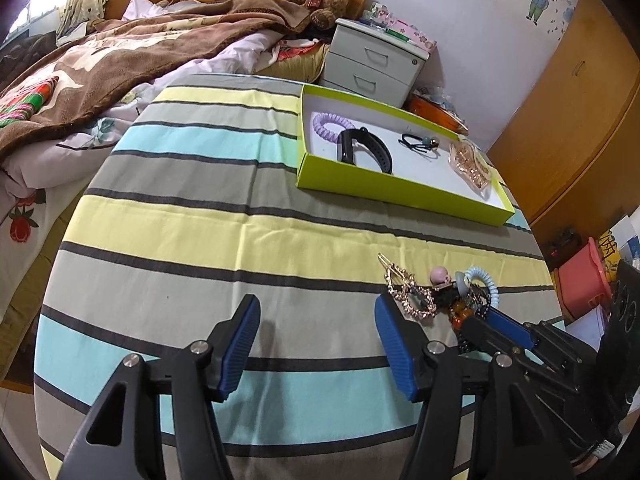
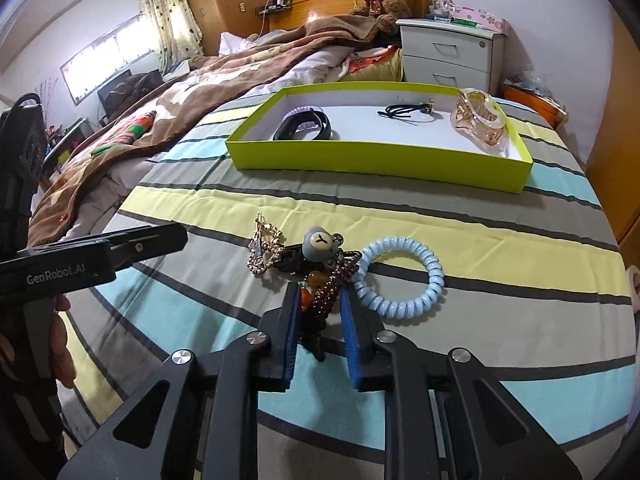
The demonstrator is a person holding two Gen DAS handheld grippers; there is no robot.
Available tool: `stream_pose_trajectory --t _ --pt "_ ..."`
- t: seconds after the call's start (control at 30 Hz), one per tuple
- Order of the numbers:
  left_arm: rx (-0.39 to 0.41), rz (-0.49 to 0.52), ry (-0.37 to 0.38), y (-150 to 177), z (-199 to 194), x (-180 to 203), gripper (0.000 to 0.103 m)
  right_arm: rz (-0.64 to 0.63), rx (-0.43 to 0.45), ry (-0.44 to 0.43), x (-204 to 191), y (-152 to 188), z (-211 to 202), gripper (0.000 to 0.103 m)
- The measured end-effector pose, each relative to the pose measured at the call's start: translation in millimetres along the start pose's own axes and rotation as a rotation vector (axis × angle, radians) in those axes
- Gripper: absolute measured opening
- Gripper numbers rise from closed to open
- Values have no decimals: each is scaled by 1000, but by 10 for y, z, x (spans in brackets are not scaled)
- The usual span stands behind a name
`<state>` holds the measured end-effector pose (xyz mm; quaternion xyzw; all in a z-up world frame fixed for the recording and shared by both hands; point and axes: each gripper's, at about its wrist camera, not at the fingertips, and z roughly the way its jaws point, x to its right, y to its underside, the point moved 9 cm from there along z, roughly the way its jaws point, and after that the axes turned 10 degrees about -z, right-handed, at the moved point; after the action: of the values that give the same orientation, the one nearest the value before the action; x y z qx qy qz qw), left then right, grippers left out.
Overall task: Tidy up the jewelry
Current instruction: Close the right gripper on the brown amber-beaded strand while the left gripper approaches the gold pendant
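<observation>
A small pile of jewelry lies on the striped cloth: a rhinestone hair clip (image 2: 264,250), a grey bear-head hair tie (image 2: 318,242), a light blue spiral hair tie (image 2: 404,276) and a dark beaded bracelet (image 2: 324,292) with amber beads. My right gripper (image 2: 320,316) is shut on the beaded bracelet, pads on both its sides. My left gripper (image 1: 316,304) stands open over bare cloth to the left of the pile, nothing between its fingers. The lime green box (image 2: 360,156) further back holds a purple spiral tie (image 1: 332,124), a black wristband (image 1: 366,150), a black hair tie (image 1: 418,142) and a clear gold claw clip (image 1: 470,164).
The round table's striped cloth (image 1: 240,220) drops off at the edges. A bed with a brown blanket (image 1: 120,60) lies to the left. A grey nightstand (image 1: 372,60) stands behind the box, and a wooden wardrobe (image 1: 580,100) with a red bin (image 1: 582,280) is at the right.
</observation>
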<state>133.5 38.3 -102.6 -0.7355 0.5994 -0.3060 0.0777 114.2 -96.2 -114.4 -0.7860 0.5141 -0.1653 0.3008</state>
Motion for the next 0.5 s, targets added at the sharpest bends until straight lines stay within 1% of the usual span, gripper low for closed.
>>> stream_pose_trajectory --t 0.03,0.1,0.13,0.33,0.5 --pt "-3 1 2 11 3 7 62 0 3 -2 4 5 -9 14" --pt "-3 -12 24 20 -9 31 62 -4 13 2 19 4 -31 11" --pt "-3 -20 31 19 -14 36 62 -6 19 3 23 -3 -52 7" --pt "-7 -1 31 28 -12 119 62 5 49 7 106 12 -173 4" --pt "-27 16 22 62 53 196 62 37 86 10 210 12 -328 3"
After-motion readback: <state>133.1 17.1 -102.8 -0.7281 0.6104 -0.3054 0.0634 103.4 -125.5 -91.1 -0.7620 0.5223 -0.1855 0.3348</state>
